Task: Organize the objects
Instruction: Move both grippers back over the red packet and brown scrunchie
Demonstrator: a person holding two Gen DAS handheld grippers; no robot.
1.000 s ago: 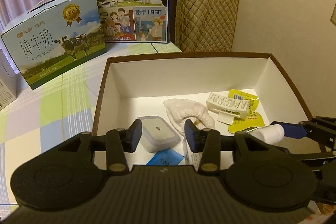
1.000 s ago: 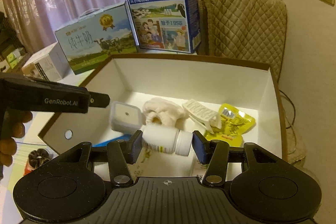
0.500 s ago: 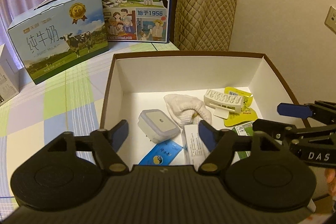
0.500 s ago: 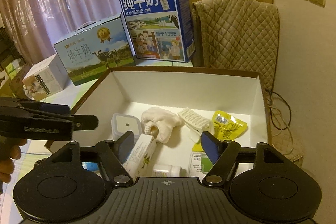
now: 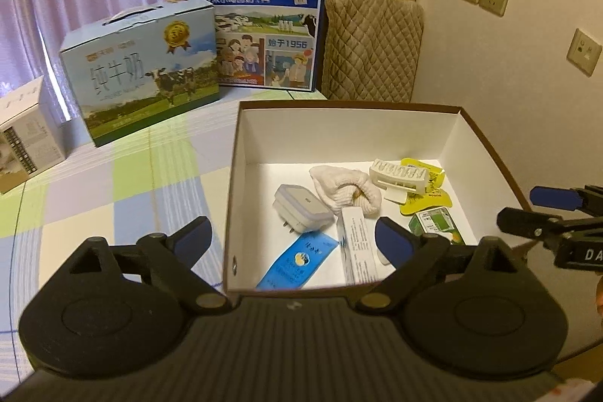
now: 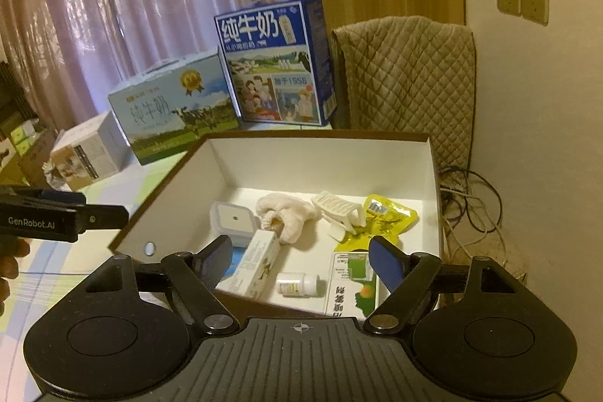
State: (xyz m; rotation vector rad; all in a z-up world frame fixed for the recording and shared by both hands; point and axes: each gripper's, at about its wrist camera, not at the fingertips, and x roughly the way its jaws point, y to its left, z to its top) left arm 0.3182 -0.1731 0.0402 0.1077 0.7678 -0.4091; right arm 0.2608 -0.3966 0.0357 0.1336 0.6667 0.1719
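A brown box with white inner walls (image 5: 339,134) (image 6: 331,157) stands on the table. Inside lie a white plug adapter (image 5: 301,208) (image 6: 233,219), a rolled white sock (image 5: 346,187) (image 6: 288,215), a white clip (image 5: 399,174) (image 6: 337,208), a yellow sachet (image 5: 427,200) (image 6: 384,217), a tall white carton (image 5: 358,243) (image 6: 258,264), a blue sachet (image 5: 297,260), a green-and-white box (image 5: 437,223) (image 6: 352,289) and a small white pill bottle (image 6: 297,284). My left gripper (image 5: 294,240) hangs open above the box's near left corner. Over the near edge my right gripper (image 6: 303,260) is open and holds nothing.
Two milk cartons stand behind the box: a pale one (image 5: 139,66) (image 6: 173,108) and a blue one (image 5: 265,25) (image 6: 275,59). A small white box (image 5: 26,134) sits far left. A quilted chair back (image 5: 371,44) (image 6: 407,70) and cables (image 6: 471,198) lie by the wall.
My right gripper opened and let the pill bottle drop into the box, then drew back and up. My left gripper opened wider and pulled back from the box too.
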